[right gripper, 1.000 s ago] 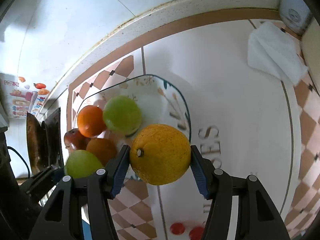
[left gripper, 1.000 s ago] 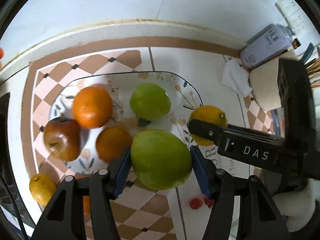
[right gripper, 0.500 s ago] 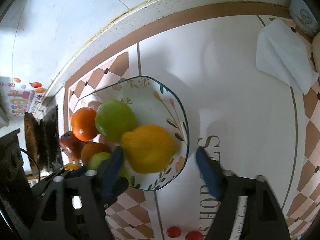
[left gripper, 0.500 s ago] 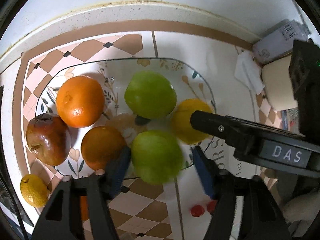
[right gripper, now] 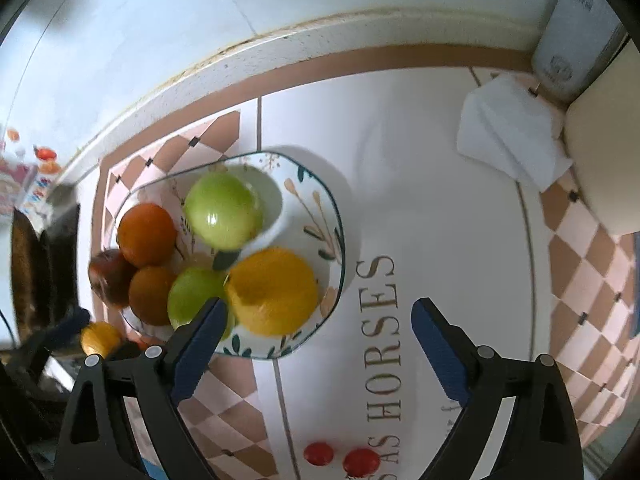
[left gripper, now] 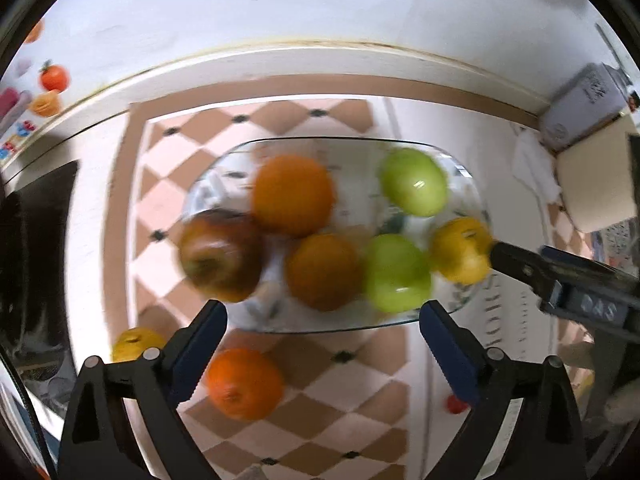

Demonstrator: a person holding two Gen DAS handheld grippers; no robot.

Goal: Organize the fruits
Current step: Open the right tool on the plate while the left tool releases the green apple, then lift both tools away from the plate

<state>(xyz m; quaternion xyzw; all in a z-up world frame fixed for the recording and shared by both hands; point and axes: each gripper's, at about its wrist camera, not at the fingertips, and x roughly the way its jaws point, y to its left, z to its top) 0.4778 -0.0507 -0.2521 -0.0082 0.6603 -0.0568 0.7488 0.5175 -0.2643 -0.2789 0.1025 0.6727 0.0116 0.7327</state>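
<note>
left wrist view: looks down over the plate [left gripper: 472, 300] from its near edge, close.
right wrist view: looks down from the plate's [right gripper: 338, 240] right edge.
shared: plate, fruits, back wall.

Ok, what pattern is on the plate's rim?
White plate with leaf sprigs and a teal edge line; clearest in the right wrist view.

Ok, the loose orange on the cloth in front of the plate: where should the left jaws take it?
Grip the orange across its widest middle, coming straight down with the open left gripper. It is round and sits clear of the plate rim. The small yellow fruit lies to its left, so shift left carefully.
</note>
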